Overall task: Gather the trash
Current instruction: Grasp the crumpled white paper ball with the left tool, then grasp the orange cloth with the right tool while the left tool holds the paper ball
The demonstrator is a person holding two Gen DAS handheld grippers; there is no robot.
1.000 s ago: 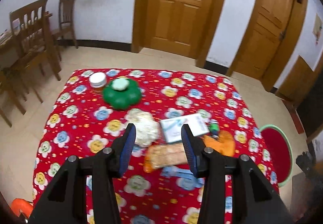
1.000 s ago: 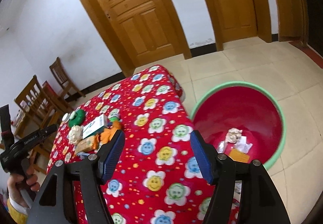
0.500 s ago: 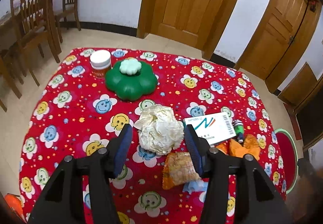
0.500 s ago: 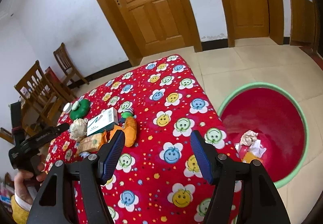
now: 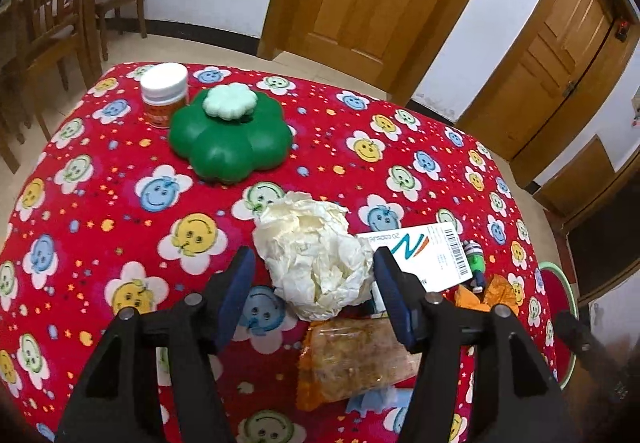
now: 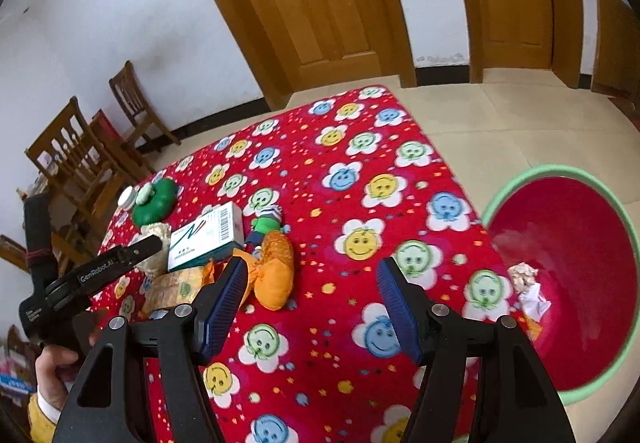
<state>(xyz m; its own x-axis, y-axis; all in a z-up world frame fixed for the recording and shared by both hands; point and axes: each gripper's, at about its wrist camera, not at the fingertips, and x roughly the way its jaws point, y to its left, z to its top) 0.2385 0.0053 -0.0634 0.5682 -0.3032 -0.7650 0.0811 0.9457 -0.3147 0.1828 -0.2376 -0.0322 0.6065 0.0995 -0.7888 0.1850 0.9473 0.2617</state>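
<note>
A crumpled white paper ball lies on the red flowered tablecloth. My left gripper is open with its fingers on either side of the ball, not closed on it. Beside the ball lie a white box, a clear snack bag and an orange wrapper. My right gripper is open and empty above the table, right of the orange wrapper. The red basin with a green rim stands on the floor and holds crumpled paper.
A green flower-shaped container and a white-lidded jar stand at the table's far side. A small green toy lies by the box. Wooden chairs stand at the left. Two wooden doors are behind.
My left gripper has moved forward and down until its open fingers flank the paper ball. My right gripper has swung left from above the basin to over the table.
</note>
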